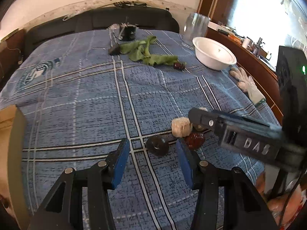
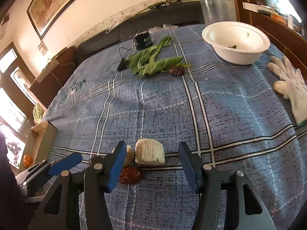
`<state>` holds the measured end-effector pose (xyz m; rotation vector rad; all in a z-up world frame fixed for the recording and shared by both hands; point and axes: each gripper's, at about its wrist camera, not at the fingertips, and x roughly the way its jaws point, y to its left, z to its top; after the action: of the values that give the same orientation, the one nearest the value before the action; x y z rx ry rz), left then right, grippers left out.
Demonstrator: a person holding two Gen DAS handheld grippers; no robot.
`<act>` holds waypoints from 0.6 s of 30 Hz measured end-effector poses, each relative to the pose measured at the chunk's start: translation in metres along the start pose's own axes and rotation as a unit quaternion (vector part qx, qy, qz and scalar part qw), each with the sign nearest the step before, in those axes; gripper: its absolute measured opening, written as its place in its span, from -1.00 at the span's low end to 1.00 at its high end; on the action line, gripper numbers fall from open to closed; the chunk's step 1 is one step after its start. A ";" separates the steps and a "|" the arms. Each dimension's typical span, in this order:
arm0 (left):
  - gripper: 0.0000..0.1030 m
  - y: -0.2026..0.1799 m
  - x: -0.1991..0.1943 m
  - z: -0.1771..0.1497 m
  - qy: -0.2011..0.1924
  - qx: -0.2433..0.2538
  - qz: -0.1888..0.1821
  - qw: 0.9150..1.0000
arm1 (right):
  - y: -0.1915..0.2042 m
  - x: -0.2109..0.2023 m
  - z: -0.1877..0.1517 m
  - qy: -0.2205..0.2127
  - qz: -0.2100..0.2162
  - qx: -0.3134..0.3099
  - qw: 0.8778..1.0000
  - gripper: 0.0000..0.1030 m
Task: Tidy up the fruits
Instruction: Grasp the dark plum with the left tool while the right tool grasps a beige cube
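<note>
On the blue plaid cloth lie a dark wrinkled fruit [image 1: 157, 148], a red date [image 1: 194, 140] and a pale fibrous chunk [image 1: 181, 127]. My left gripper [image 1: 152, 153] is open, and the dark fruit sits between its fingertips. My right gripper [image 2: 151, 160] is open, low over the cloth, with the pale chunk [image 2: 150, 154] between its fingers and the red date [image 2: 130, 174] by its left finger. A smaller pale piece [image 2: 129, 155] lies behind that finger. A second red date [image 2: 177, 71] lies far off by green leaves [image 2: 153, 62]. A white bowl [image 2: 236, 42] stands at the far right.
White gloves [image 2: 289, 88] lie at the right edge of the table. A clear glass jar [image 1: 195, 26] stands behind the bowl [image 1: 214, 53]. A black device with cables [image 1: 128, 31] sits at the far edge. A dark sofa runs behind the table.
</note>
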<state>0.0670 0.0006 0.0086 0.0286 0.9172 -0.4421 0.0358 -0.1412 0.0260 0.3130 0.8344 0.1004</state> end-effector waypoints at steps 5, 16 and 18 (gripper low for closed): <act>-0.57 0.002 0.003 -0.001 0.004 -0.001 -0.035 0.999 | -0.005 -0.001 0.001 0.004 0.018 0.008 1.000 -0.27; -0.30 -0.001 0.007 0.004 -0.001 -0.005 -0.051 0.999 | 0.005 0.004 -0.003 0.008 0.015 -0.018 1.000 -0.27; -0.47 0.002 0.006 0.004 -0.002 -0.010 -0.053 0.999 | 0.004 0.003 -0.003 0.007 0.015 -0.013 1.000 -0.30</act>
<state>0.0740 -0.0007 0.0057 -0.0397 0.9230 -0.5300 0.0354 -0.1359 0.0232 0.3009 0.8421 0.1411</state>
